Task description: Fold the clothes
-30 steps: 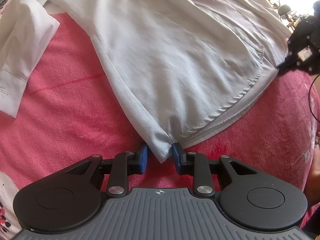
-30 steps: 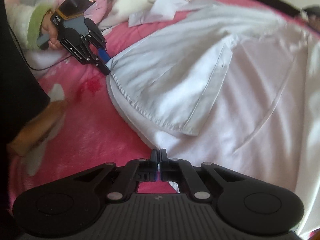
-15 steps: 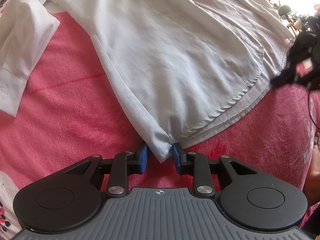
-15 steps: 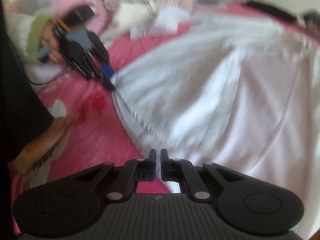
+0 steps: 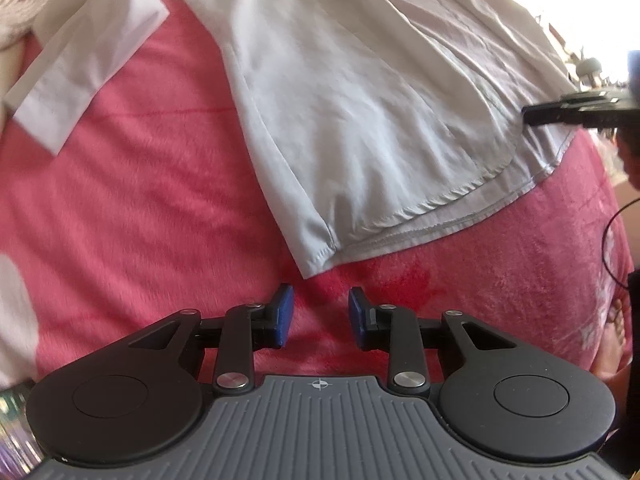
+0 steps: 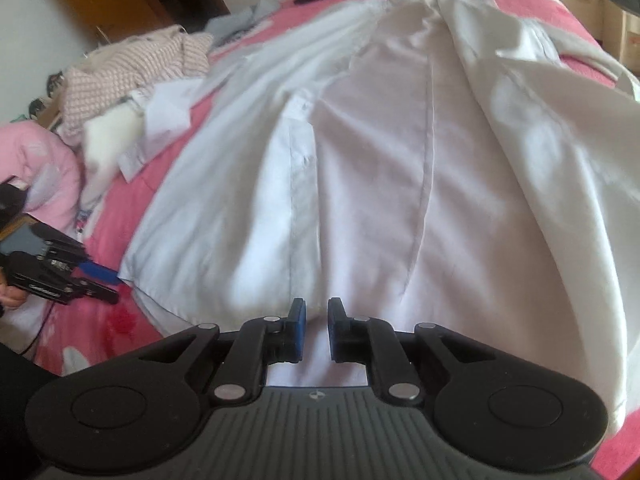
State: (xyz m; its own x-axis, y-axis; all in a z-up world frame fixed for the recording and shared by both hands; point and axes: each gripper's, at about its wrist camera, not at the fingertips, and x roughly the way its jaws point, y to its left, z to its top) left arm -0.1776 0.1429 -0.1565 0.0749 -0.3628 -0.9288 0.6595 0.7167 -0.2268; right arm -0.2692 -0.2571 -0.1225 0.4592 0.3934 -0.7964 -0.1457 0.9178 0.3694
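While both opening: L gripper [image 5: 320, 314] off shirt [image 5: 360, 120] corner.

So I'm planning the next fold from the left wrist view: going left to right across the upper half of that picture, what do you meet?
White sleeve → bare strip of pink blanket → body of the white shirt → the other hand-held gripper, reaching in over the shirt's hem from the right edge.

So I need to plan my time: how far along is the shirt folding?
Early. Done: the white shirt lies spread on the pink blanket, one side panel folded over. In hand: nothing; the left claw is open short of the hem corner, the right claw is opening above the cloth. Left: sleeves, remaining folds, and the pile of clothes.
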